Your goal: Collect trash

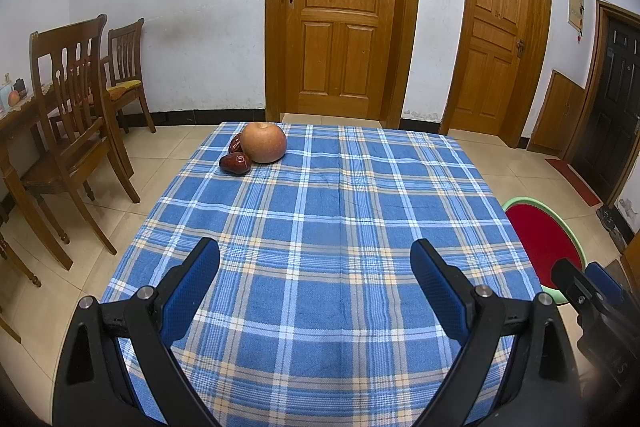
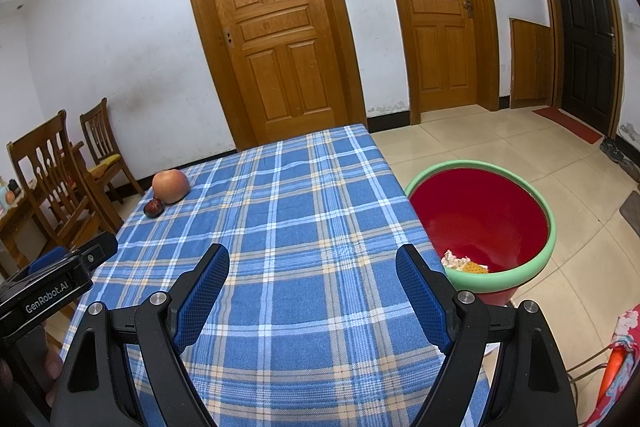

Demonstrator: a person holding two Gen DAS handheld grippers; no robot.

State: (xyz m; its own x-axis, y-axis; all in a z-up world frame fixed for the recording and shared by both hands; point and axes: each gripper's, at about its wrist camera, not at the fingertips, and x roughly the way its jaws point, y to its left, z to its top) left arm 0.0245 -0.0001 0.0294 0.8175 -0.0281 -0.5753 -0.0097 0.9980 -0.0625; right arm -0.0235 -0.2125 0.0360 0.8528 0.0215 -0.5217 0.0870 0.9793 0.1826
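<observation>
A red bin with a green rim point(image 2: 548, 227) stands on the floor at the table's right side; crumpled paper and a yellow scrap point(image 2: 464, 263) lie in it. The bin's rim also shows in the left wrist view point(image 1: 560, 217). My left gripper point(image 1: 316, 259) is open and empty above the near part of the blue plaid tablecloth point(image 1: 320, 203). My right gripper point(image 2: 312, 263) is open and empty over the cloth point(image 2: 280, 211), left of the bin. Part of the right gripper shows at the left wrist view's right edge, and the left gripper's body at the right wrist view's left edge.
An apple point(image 1: 263, 142) and red dates point(image 1: 235, 163) sit at the table's far left corner; they also show in the right wrist view, the apple point(image 2: 171, 186). Wooden chairs point(image 1: 76, 131) stand left. Wooden doors point(image 1: 340, 11) are behind. A patterned stool point(image 2: 616, 367) is at right.
</observation>
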